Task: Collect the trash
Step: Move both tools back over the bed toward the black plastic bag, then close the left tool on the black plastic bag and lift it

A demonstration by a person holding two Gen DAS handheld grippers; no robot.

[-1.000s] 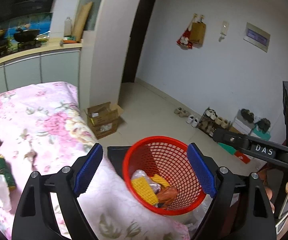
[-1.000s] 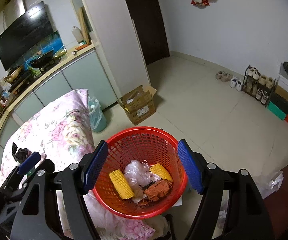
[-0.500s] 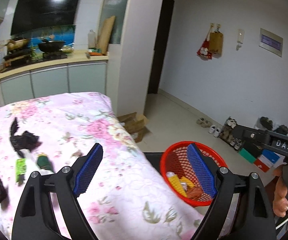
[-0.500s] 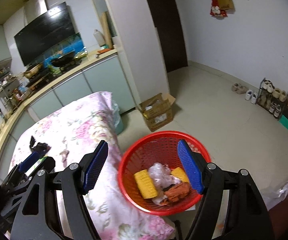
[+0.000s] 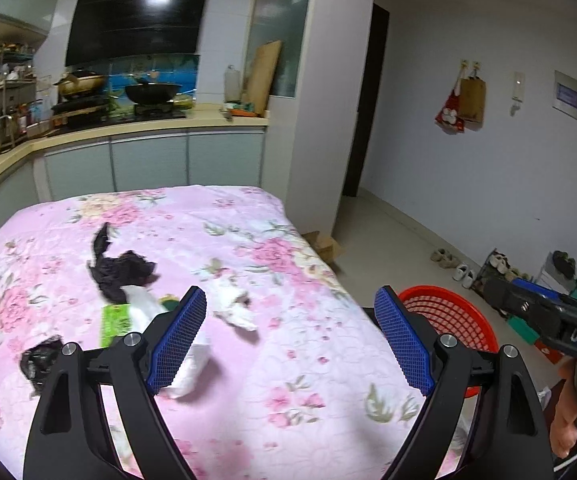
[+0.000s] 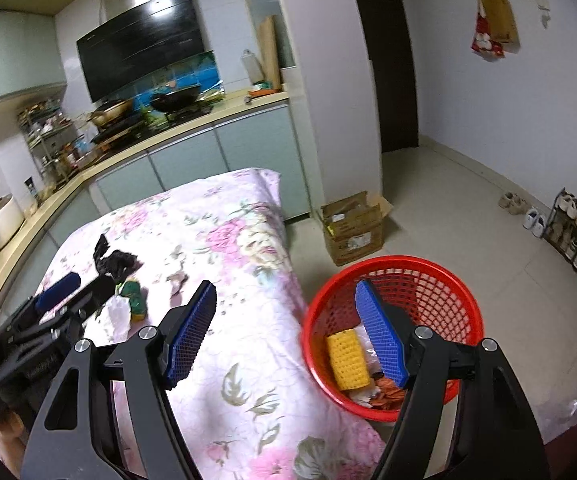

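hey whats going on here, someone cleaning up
Yes. A person holds two tongs, both open and empty. The left tongs point at scraps on the floral bedspread: a black wrapper, a green packet and white crumpled paper. The red basket beside the bed already holds a yellow piece and other trash.

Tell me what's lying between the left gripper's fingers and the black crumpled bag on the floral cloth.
In the left wrist view, a white crumpled wrapper lies on the floral cloth between the open left gripper and the black crumpled bag.
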